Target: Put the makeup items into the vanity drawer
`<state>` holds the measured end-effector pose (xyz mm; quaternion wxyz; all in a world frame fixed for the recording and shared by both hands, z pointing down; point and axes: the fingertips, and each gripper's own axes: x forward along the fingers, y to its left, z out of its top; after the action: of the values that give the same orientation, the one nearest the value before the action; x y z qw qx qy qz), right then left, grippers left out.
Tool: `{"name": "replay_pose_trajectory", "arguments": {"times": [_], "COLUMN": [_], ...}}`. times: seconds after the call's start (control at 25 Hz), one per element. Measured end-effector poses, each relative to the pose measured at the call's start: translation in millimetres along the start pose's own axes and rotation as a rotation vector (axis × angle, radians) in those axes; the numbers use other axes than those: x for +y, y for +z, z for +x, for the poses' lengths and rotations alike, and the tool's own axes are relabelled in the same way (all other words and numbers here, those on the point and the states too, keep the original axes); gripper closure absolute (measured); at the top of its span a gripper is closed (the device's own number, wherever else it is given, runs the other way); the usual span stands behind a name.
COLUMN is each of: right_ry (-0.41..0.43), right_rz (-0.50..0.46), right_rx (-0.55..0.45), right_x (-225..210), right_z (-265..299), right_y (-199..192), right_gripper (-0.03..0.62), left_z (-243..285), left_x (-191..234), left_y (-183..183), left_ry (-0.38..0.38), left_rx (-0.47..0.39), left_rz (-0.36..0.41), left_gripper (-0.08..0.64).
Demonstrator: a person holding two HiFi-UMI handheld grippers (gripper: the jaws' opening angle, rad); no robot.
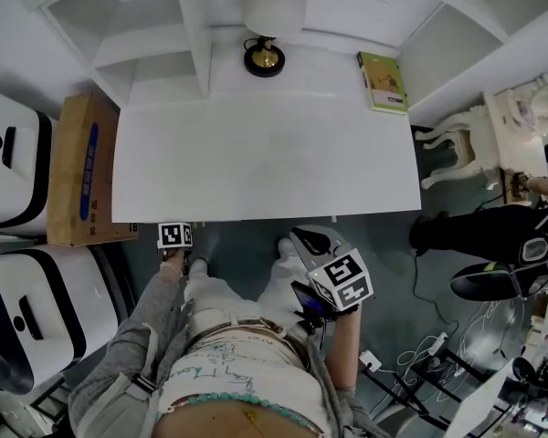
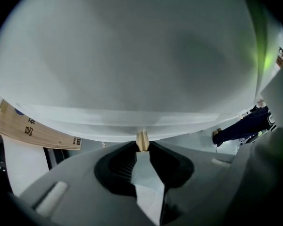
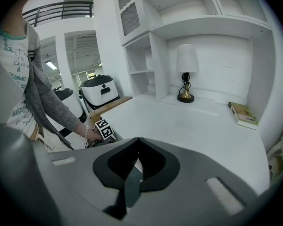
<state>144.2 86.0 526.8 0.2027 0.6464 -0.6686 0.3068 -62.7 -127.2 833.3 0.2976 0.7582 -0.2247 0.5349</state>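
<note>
My left tongs (image 2: 142, 150) are pinched shut on one small pale knob (image 2: 142, 140) just under the front edge of the white table (image 1: 265, 153). The drawer that the knob belongs to is not pulled out. My right tongs (image 3: 137, 157) are closed with nothing between them and hang near my waist, apart from the table.

Counting from the left, there are two white-and-black machines (image 1: 14, 158) on the floor and one cardboard box (image 1: 80, 167) just beside the table's left end. One lamp (image 1: 265, 55) stands at the back of the top, and one green book (image 1: 382, 82) lies near its back right corner.

The floor (image 1: 384, 263) is grey-blue, and white shelving (image 1: 155, 44) rises behind the table.

The left tongs' view shows little beyond the knob and a broad white face of the table. Only the right tongs' view shows the lamp's shade from the side, the shelves overhead, and my left hand (image 3: 90, 134) at the table's edge.
</note>
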Motion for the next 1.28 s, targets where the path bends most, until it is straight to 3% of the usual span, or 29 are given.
{"name": "replay_pose_trajectory", "arguments": {"times": [0.32, 0.68, 1.28], "right_ry": [-0.004, -0.006, -0.008], "right_rz": [-0.011, -0.018, -0.037], "right_rx": [-0.016, -0.033, -0.046], "right_x": [1.2, 1.1, 3.4], "right_z": [-3.6, -7.2, -7.2], "right_y": [3.6, 5.3, 7.9], "right_gripper": [0.563, 0.563, 0.563], "left_z": [-14.5, -28.8, -74.2], "left_x": [-2.5, -4.7, -31.8], "left_y": [-2.8, -6.3, 2.4], "left_ry": [-0.009, -0.009, -0.101], "left_rx": [0.004, -0.011, -0.128], "left_rz": [0.056, 0.019, -0.012], "left_gripper": [0.469, 0.454, 0.454]}}
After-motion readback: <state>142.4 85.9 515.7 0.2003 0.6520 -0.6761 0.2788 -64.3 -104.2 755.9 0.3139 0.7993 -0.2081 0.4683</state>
